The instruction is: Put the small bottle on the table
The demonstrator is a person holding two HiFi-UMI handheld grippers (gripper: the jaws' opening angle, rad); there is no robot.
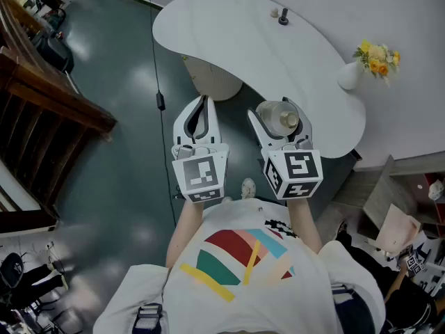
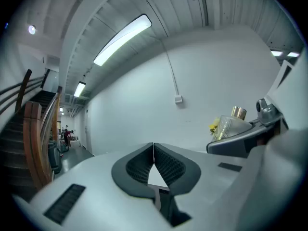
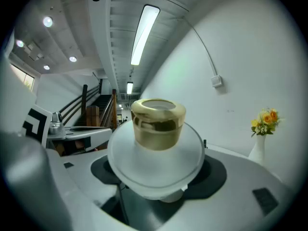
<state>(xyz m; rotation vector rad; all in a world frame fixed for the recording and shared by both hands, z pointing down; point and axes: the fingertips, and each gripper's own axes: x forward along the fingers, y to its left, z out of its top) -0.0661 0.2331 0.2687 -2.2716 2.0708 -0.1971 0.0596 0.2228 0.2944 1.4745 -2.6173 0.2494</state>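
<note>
The small bottle (image 1: 282, 119) is a rounded frosted-glass bottle (image 3: 156, 165) with a gold cap (image 3: 158, 123). My right gripper (image 1: 281, 124) is shut on it, one jaw on each side of its wide body, over the near edge of the white table (image 1: 257, 40). The bottle also shows at the right in the left gripper view (image 2: 230, 125). My left gripper (image 1: 199, 120) is shut with nothing in it, its black pads (image 2: 166, 163) meeting. It hangs left of the right one, over the floor beside the table's pedestal.
A white vase of yellow flowers (image 1: 370, 62) stands on the table's right end. Two small objects (image 1: 280, 14) sit at its far edge. A wooden staircase (image 1: 42, 96) rises at the left. A black cable (image 1: 159, 82) hangs down to the grey floor.
</note>
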